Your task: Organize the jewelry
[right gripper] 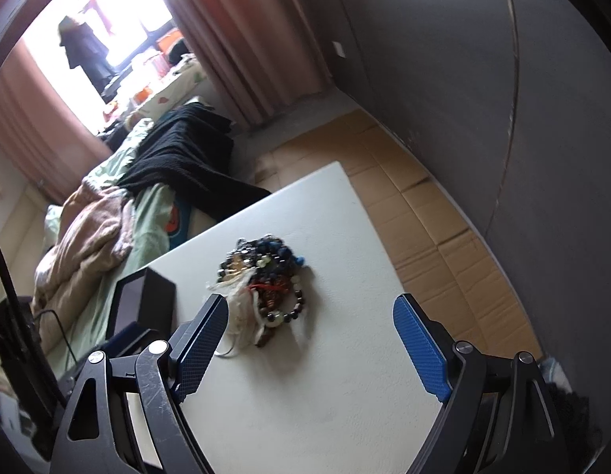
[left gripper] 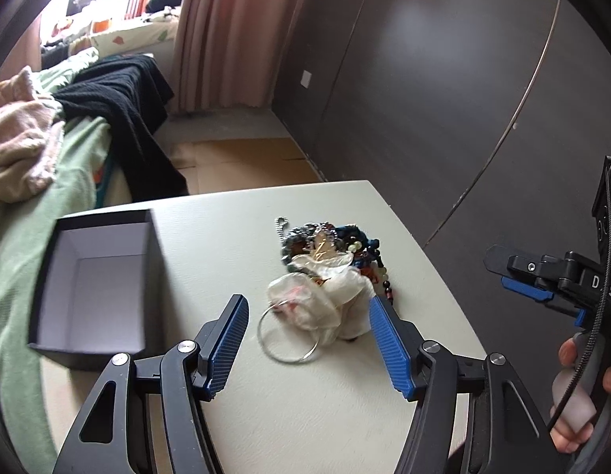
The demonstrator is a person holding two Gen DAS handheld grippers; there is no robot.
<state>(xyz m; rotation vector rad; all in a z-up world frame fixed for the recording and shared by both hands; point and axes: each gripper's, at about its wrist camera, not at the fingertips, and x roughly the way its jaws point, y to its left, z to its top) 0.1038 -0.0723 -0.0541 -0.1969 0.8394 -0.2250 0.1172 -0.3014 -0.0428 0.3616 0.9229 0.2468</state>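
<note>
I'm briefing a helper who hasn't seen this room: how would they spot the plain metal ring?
On the white table, right of the open dark box, lies a jewelry pile. The metal ring lies at its near edge, the only large bare silver hoop.

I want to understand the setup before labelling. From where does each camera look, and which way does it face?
Left wrist: sits on the left gripper, looks down over the table at the jewelry pile and open box; the right gripper and a hand show.
Right wrist: sits on the right gripper, looks down at the same pile from its other side; only its own fingers show.
Shared: table, pile, box, bed, curtain.
</note>
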